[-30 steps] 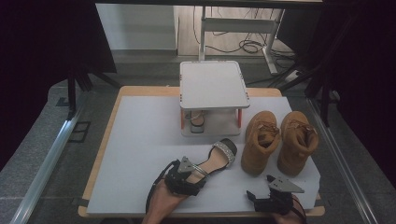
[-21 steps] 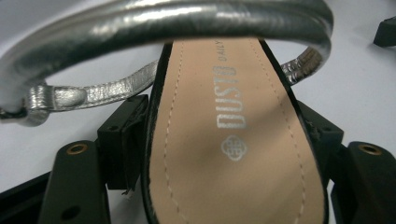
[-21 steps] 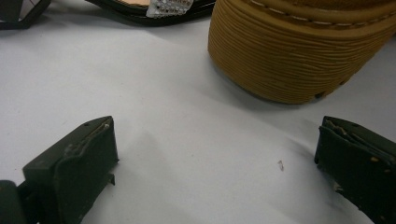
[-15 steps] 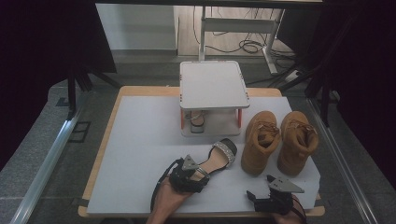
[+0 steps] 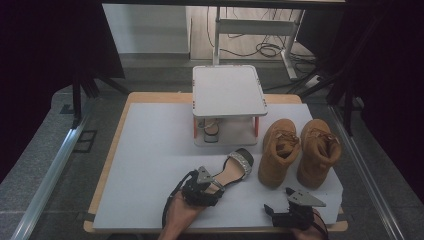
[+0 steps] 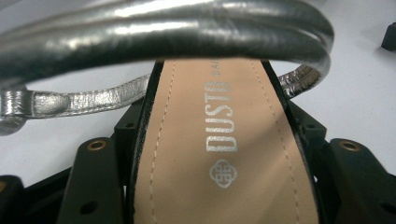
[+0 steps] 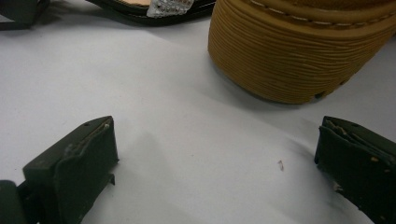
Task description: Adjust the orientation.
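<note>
Sandal (image 5: 231,171) lies near the middle of the worktop (image 5: 150,165), heel between your left hand-held gripper (image 5: 212,183), whose jaws have been closing. Squeeze crooked and it slips out.

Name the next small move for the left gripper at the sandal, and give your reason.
Probably finish closing, then lift slightly. The left gripper has its jaws on either side of the sandal heel; they have just been closing and look close to or at its edges. The sandal lies flat on the table, while the right gripper rests open.
</note>
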Motion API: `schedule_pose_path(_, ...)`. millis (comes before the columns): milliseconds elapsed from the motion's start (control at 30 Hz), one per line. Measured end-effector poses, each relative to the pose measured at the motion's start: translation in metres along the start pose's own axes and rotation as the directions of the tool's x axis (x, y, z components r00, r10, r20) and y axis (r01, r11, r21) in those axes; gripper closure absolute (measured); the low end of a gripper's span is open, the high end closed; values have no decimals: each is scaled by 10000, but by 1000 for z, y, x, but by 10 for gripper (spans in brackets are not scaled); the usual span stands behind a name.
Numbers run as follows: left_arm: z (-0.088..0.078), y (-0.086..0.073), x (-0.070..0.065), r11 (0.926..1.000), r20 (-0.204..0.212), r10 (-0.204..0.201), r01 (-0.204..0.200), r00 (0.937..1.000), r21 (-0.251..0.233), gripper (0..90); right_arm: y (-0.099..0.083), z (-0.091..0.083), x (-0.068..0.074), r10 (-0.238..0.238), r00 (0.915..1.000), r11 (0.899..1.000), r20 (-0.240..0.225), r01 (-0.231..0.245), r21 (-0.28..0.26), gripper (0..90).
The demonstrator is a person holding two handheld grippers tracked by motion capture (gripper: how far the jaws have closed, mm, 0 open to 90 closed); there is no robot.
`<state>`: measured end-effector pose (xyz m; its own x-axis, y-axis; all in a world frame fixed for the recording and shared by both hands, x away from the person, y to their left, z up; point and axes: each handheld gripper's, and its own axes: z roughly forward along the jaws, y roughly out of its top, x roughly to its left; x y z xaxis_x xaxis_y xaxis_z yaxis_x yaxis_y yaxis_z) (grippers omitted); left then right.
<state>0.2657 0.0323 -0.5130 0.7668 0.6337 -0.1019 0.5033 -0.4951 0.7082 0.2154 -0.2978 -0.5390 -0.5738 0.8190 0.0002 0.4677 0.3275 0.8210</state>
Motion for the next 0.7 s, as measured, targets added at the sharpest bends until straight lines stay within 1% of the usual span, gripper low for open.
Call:
schedule_pose_path(133, -2, 0, -1, 9999, -92, 120, -121, 9999, -92, 394, 0, 0, 0, 1, 10000, 10000, -1, -1, -5, 0)
schedule_pose_path(233, -5, 0, -1, 9996, -223, 120, -126, 9997, -248, 394, 0, 0, 0, -2, 10000, 10000, -3, 2, -7, 0)
schedule_pose_path(467, -13, 1, 2, 9988, -516, 2, -27, 9987, -491, 395, 0, 0, 0, 0, 10000, 10000, -1, 0, -5, 0)
schedule_pose_path(700, -19, 2, 1, 9965, -568, -137, 90, 9983, -826, 395, 0, 0, 0, 7, 10000, 10000, -1, -7, -14, 0)
